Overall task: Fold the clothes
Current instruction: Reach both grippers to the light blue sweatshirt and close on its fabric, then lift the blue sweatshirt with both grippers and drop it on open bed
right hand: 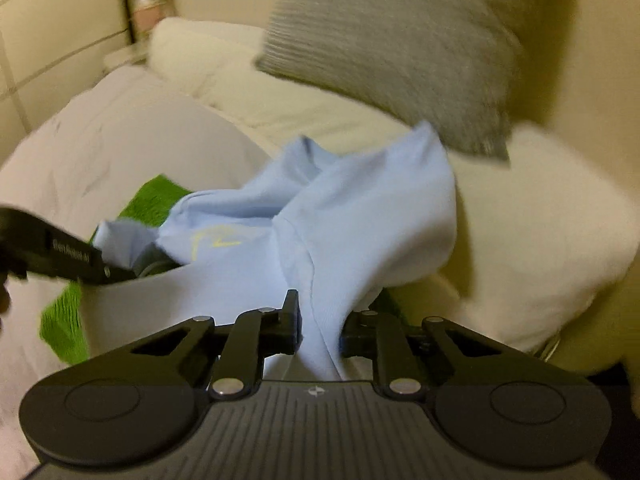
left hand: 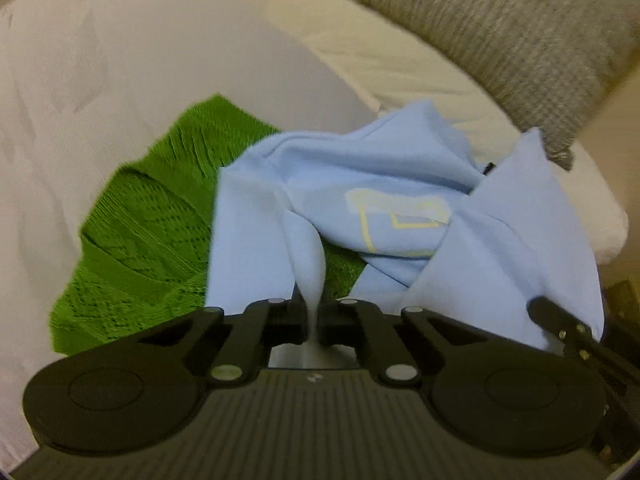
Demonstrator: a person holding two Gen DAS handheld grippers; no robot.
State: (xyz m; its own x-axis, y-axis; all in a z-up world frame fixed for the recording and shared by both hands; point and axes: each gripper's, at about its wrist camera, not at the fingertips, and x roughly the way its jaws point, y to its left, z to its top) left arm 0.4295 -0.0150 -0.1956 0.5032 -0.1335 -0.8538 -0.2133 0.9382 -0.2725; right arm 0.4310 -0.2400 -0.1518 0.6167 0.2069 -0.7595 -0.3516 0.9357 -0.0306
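A light blue shirt [left hand: 400, 184] with a pale yellow print lies crumpled on a white bed, partly over a green knitted garment [left hand: 148, 232]. My left gripper [left hand: 313, 320] is shut on a thin pinch of the blue fabric that runs up between its fingers. In the right wrist view the same blue shirt [right hand: 360, 216] bunches up, and my right gripper [right hand: 320, 332] is shut on a thicker fold of it. The left gripper [right hand: 68, 258] shows at the left edge there, its tip buried in the shirt. The green garment [right hand: 68, 320] peeks out under the shirt.
A grey ribbed cushion [left hand: 520, 40] leans at the back right on a cream pillow [right hand: 540, 240]. The white duvet [left hand: 100, 80] spreads to the left. Pale wall panels and a shelf [right hand: 140, 4] stand behind the bed.
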